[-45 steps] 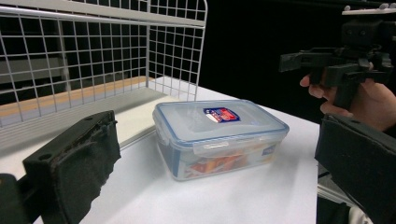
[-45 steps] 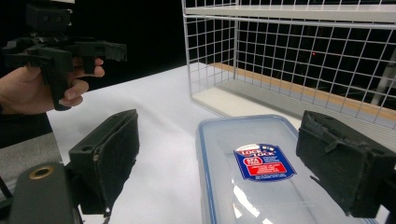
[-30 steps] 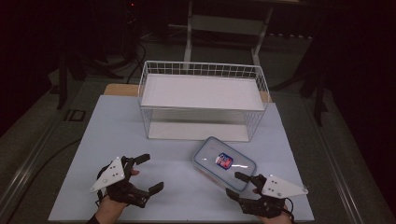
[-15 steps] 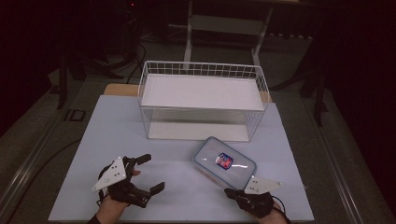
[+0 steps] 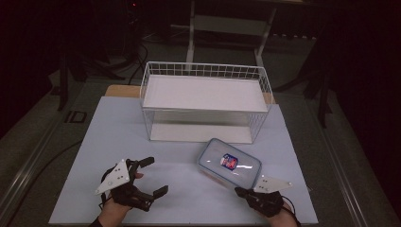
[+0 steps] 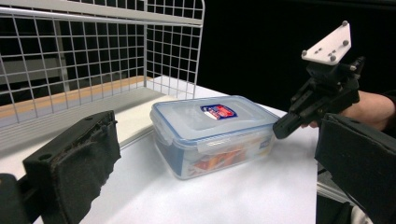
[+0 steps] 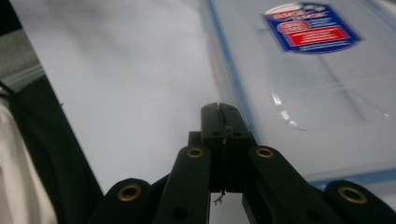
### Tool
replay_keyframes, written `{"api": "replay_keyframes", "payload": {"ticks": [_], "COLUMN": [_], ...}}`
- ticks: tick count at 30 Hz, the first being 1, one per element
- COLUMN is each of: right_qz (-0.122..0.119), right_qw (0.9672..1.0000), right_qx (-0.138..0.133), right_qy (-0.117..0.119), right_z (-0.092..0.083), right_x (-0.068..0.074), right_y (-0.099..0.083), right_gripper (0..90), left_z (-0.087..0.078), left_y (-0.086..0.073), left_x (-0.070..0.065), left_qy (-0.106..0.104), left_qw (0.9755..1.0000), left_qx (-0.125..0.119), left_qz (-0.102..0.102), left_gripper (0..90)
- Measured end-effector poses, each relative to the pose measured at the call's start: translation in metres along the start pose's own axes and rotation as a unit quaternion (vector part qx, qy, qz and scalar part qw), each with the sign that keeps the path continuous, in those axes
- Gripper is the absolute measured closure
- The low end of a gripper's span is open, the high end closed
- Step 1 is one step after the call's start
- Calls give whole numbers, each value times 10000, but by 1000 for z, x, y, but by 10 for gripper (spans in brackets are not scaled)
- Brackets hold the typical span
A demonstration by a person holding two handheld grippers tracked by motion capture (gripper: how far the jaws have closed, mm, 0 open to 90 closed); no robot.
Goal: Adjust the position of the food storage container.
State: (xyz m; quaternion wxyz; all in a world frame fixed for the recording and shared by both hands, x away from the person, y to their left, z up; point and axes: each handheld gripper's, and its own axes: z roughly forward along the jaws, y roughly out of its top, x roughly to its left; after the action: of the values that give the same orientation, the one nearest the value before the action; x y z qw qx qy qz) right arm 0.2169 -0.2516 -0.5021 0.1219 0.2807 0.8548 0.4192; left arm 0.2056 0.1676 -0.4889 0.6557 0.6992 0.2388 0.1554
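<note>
High view has the left gripper [image 5: 152, 177] spread wide on the table, the right gripper [image 5: 241, 191] pinched closed, its tips just beside the clear lidded food container [image 5: 229, 163].

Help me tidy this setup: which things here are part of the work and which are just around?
In play, likely: lidded plastic container, wire basket, left gripper, right gripper.
Just around: white table mat, metal stand behind the table, floor cables.

You face a white bench [image 5: 118, 137]: a white wire basket [image 5: 204, 101] stands at its far side, and a clear lidded container [image 5: 229, 163] lies just before it, right of centre.
</note>
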Motion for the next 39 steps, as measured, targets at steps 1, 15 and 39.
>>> {"api": "replay_keyframes", "payload": {"ticks": [1,15,39], "right_qz": [-18,107,582], "right_qw": [10000,9990,9920], "right_qx": [9,139,-157], "right_qy": [-76,-407,-1107], "right_z": [-1,-8,-34], "right_x": [-2,-21,-72], "right_y": [0,-6,-3], "right_gripper": [900,900,900], "left_z": [0,1,3], "left_y": [0,-1,-2], "left_x": [0,0,1], "left_qy": [-5,1,-3], "left_qw": [10000,10000,10000], "left_qx": [-10,26,60], "left_qz": [-2,-2,-39], "left_gripper": [0,0,0]}}
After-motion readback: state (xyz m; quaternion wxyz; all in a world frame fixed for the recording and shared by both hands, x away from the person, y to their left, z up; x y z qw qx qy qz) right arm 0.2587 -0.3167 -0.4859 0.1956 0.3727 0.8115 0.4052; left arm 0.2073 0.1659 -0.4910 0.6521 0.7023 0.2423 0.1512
